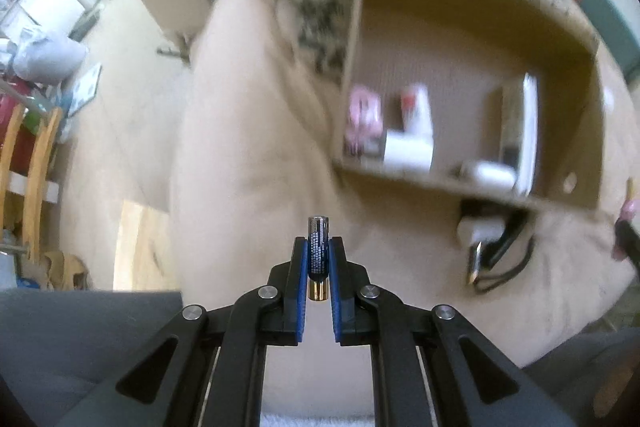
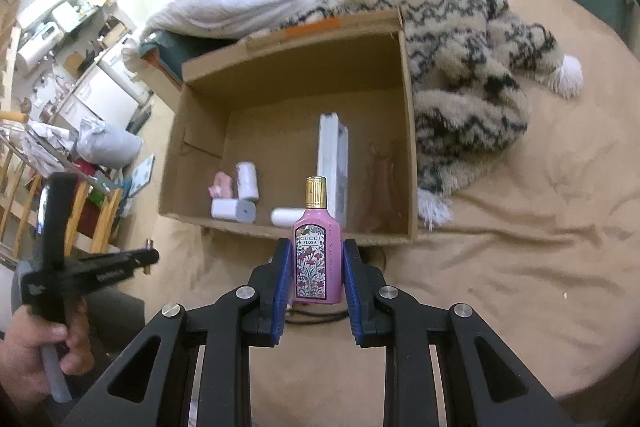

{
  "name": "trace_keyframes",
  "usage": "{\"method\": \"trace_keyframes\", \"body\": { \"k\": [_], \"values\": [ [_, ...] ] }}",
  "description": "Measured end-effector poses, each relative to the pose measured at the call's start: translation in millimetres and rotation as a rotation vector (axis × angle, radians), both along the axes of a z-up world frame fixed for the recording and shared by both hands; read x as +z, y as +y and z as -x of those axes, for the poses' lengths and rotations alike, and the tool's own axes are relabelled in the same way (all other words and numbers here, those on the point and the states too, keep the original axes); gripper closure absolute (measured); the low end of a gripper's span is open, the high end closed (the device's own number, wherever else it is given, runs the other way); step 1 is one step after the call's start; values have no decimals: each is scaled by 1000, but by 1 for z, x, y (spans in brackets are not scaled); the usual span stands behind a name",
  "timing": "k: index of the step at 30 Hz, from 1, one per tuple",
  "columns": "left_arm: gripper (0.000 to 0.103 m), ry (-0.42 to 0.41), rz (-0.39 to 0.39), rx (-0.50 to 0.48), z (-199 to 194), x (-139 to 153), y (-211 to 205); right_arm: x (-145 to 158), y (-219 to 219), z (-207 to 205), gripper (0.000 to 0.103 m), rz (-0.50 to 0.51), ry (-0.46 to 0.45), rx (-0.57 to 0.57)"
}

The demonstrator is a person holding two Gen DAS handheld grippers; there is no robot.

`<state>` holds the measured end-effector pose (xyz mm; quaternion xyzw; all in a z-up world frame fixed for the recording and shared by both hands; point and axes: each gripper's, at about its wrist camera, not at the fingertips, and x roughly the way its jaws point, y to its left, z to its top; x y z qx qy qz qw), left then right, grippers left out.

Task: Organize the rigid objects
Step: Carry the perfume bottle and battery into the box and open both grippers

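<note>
Two grippers loaded: left gripper (image 1: 318, 259) clamps a battery (image 1: 317, 255); right gripper (image 2: 316, 267) grips a pink perfume bottle (image 2: 318, 259), before the cardboard box (image 2: 408, 131) on the bed (image 2: 520, 247).

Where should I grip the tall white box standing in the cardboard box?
Take the tall white box by its two broad faces near the top, coming from above: it stands upright on end, its top is clear, and white rolls crowd the cardboard box floor beside it.

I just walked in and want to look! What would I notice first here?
The pink perfume bottle, upright between the right gripper fingers, just before the cardboard box on the bed. The left gripper pinches a small battery.
</note>
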<state>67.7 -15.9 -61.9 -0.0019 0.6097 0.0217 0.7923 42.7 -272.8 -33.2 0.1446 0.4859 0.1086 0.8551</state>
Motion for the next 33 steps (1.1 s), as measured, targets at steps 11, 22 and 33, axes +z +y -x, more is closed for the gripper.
{"method": "trace_keyframes", "body": {
  "k": [11,22,33],
  "values": [
    [94,-250,4,-1,-46,78,19,30,-6,-33,77,25,-141,-4],
    [94,-247,-11,-122,-93,53,-33,2,5,-92,77,94,-69,15],
    [94,-222,-45,-203,-100,7,-57,-34,24,-99,77,104,59,59]
  ]
}}
